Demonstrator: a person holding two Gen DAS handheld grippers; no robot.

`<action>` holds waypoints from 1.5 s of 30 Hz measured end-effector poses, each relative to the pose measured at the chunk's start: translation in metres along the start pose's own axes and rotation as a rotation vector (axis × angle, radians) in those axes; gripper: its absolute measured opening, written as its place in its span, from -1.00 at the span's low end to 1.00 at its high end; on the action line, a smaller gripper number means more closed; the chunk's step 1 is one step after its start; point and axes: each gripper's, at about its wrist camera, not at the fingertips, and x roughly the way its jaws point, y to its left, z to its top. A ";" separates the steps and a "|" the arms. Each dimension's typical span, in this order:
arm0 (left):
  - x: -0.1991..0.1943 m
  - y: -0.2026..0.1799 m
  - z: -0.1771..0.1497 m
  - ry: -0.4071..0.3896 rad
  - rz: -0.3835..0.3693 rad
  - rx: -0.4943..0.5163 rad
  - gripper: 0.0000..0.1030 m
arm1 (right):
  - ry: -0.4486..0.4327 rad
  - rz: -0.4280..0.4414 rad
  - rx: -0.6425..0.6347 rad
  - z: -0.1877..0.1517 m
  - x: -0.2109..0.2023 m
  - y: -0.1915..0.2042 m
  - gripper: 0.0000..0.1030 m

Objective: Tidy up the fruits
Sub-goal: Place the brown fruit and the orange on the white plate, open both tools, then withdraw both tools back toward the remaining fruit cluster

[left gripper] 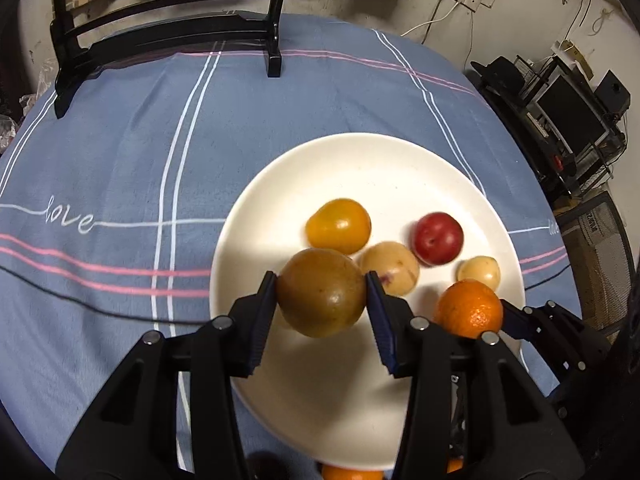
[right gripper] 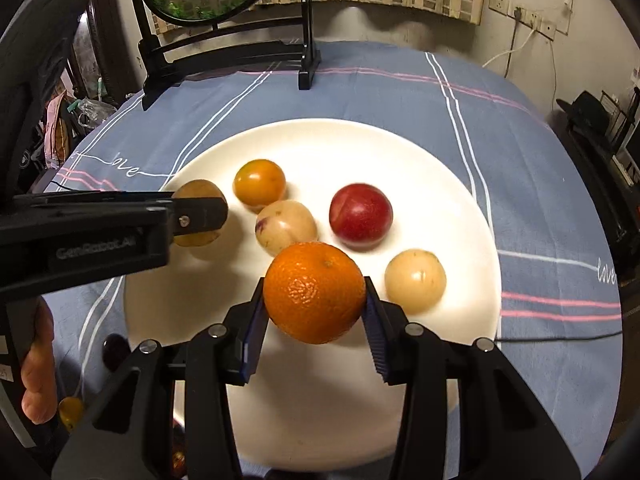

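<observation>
The plate (right gripper: 440,184) is plain white. On it lie a red plum (right gripper: 361,216), a yellow-orange fruit (right gripper: 259,182) and two pale cream fruits (right gripper: 415,281), one (right gripper: 286,226) with a purple fleck. The orange (right gripper: 314,292) is bright orange with dimpled skin; the round fruit (left gripper: 321,297) is olive-brown. Both grippers are black with blue pads (left gripper: 383,320). The cloth (left gripper: 120,152) on the worktop is grey-blue, crossed by white and pink stripes, with "love" written in white. The stand (left gripper: 168,36) is black.
</observation>
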 end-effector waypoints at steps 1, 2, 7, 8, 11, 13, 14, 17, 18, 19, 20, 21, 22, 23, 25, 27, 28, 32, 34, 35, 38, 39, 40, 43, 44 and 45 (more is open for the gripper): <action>0.000 -0.001 0.001 -0.003 0.003 0.004 -0.06 | 0.003 -0.010 -0.006 0.001 0.002 0.000 -0.10; -0.003 -0.001 0.002 -0.013 0.000 0.005 0.08 | 0.004 -0.019 -0.008 0.003 0.002 0.000 -0.04; -0.046 -0.001 -0.004 -0.135 0.021 0.010 0.74 | -0.041 -0.102 -0.056 0.001 -0.020 0.006 0.42; -0.056 -0.003 -0.008 -0.149 0.016 0.014 0.74 | -0.047 -0.105 -0.060 0.000 -0.025 0.008 0.42; -0.088 -0.010 -0.029 -0.195 0.011 0.054 0.78 | -0.065 -0.085 -0.051 -0.013 -0.049 0.012 0.50; -0.107 -0.014 -0.050 -0.228 0.020 0.082 0.79 | -0.075 -0.080 -0.042 -0.027 -0.067 0.016 0.64; -0.117 -0.015 -0.064 -0.245 0.025 0.088 0.82 | -0.082 -0.077 -0.036 -0.035 -0.076 0.018 0.80; -0.136 -0.016 -0.103 -0.270 0.018 0.098 0.88 | -0.119 -0.074 -0.016 -0.064 -0.105 0.028 0.97; -0.140 -0.017 -0.114 -0.273 0.015 0.100 0.89 | -0.128 -0.076 0.001 -0.076 -0.115 0.032 0.97; -0.143 -0.017 -0.129 -0.271 0.013 0.108 0.92 | -0.131 -0.077 0.014 -0.083 -0.120 0.033 0.97; -0.145 -0.017 -0.139 -0.267 0.013 0.112 0.92 | -0.134 -0.075 0.038 -0.092 -0.126 0.035 0.97; -0.148 -0.017 -0.150 -0.266 0.012 0.115 0.92 | -0.135 -0.077 0.051 -0.097 -0.128 0.036 0.97; -0.153 -0.015 -0.163 -0.271 0.007 0.108 0.92 | -0.134 -0.089 0.066 -0.105 -0.132 0.037 0.97; -0.156 -0.013 -0.171 -0.272 0.005 0.097 0.92 | -0.131 -0.100 0.068 -0.110 -0.133 0.039 0.97; -0.160 -0.009 -0.181 -0.273 0.006 0.087 0.92 | -0.122 -0.104 0.070 -0.118 -0.135 0.042 0.97; -0.166 -0.006 -0.190 -0.277 0.014 0.075 0.92 | -0.113 -0.104 0.077 -0.123 -0.138 0.043 0.97; -0.168 -0.006 -0.193 -0.280 0.016 0.073 0.92 | -0.114 -0.101 0.082 -0.125 -0.140 0.043 0.97; -0.179 -0.004 -0.202 -0.302 0.018 0.056 0.92 | -0.126 -0.100 0.091 -0.132 -0.148 0.044 0.97; -0.183 -0.003 -0.205 -0.306 0.019 0.055 0.92 | -0.128 -0.098 0.093 -0.135 -0.151 0.046 0.97; -0.184 -0.004 -0.207 -0.308 0.020 0.056 0.92 | -0.129 -0.096 0.094 -0.137 -0.152 0.046 0.97; -0.188 -0.005 -0.211 -0.315 0.022 0.058 0.92 | -0.131 -0.093 0.096 -0.140 -0.155 0.046 0.97; -0.189 -0.005 -0.210 -0.315 0.022 0.059 0.92 | -0.132 -0.092 0.097 -0.141 -0.156 0.047 0.97; -0.190 -0.005 -0.210 -0.317 0.021 0.059 0.92 | -0.134 -0.091 0.096 -0.141 -0.157 0.047 0.97; -0.191 -0.006 -0.212 -0.320 0.024 0.063 0.92 | -0.138 -0.093 0.091 -0.142 -0.160 0.049 0.97; -0.191 -0.006 -0.212 -0.320 0.027 0.064 0.92 | -0.138 -0.093 0.090 -0.142 -0.160 0.049 0.97; -0.191 -0.005 -0.213 -0.320 0.029 0.064 0.92 | -0.138 -0.094 0.089 -0.142 -0.160 0.049 0.97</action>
